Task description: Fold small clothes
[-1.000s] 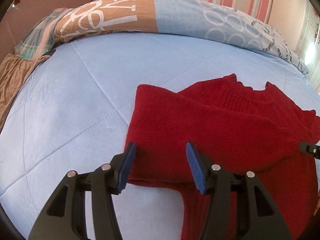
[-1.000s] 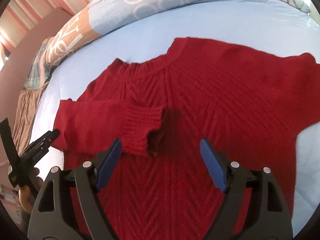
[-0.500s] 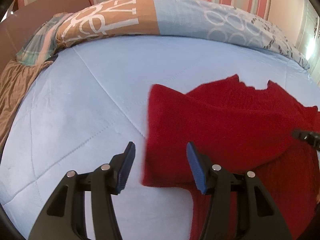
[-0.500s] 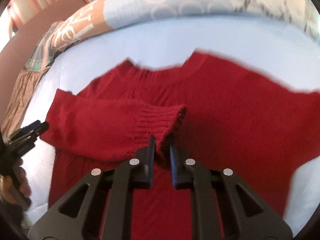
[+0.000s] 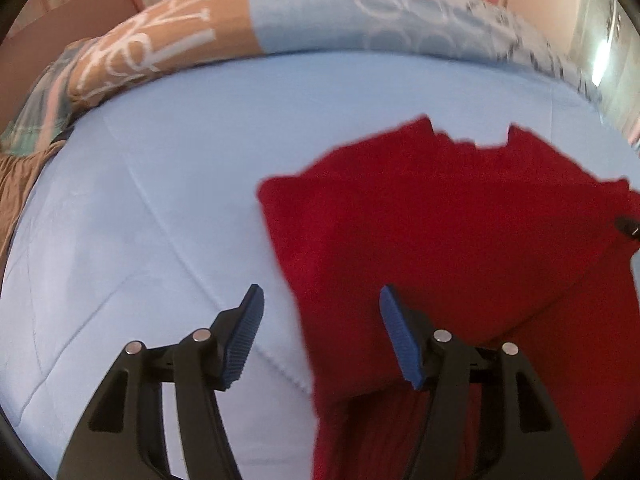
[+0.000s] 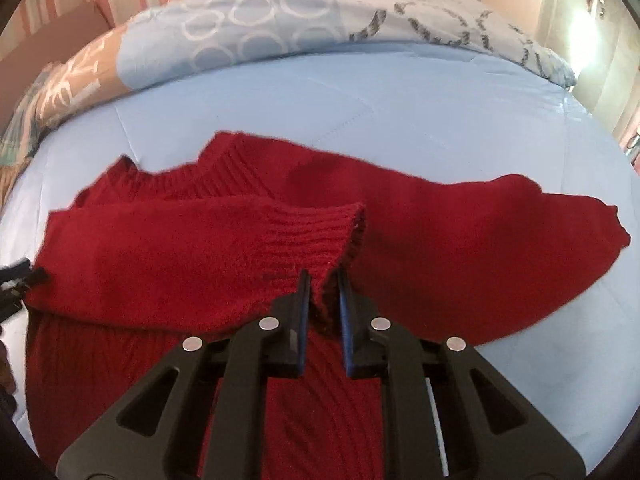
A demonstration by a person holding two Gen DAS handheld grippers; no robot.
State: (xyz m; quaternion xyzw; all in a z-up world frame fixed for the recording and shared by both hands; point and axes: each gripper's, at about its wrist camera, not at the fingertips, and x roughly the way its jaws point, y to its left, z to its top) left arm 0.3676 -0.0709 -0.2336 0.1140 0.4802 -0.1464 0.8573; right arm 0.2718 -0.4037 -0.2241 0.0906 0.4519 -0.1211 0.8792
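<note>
The bed is carrying everything here, its pale blue cover running back to a patterned duvet bunched along the far edge. The red sweater is lying across the middle of the bed toward its near edge, front up, collar pointing at the far edge. One sleeve is lying folded across the chest, while the other is stretching out toward the bed's right edge.

The right gripper is pinching the ribbed cuff of the folded sleeve, jaws nearly together with the knit bunched between the pads. The left gripper is hovering over the sweater's left edge with its jaws opening; the edge is sitting between the fingers, but the pads are not pressing on it. One finger is over bare cover, the other over red knit.

The step in hand looks like laying the sleeve neatly across the body. To do it well, the right gripper should be carrying the cuff low and level, keeping the sleeve taut enough to lie without a ridge, then letting go only once the cuff is resting flat. Thick knit drags and springs back, so a slow pull is likely safer. The left gripper could be steadying the fold at the shoulder so the body is not sliding along the cover.
</note>
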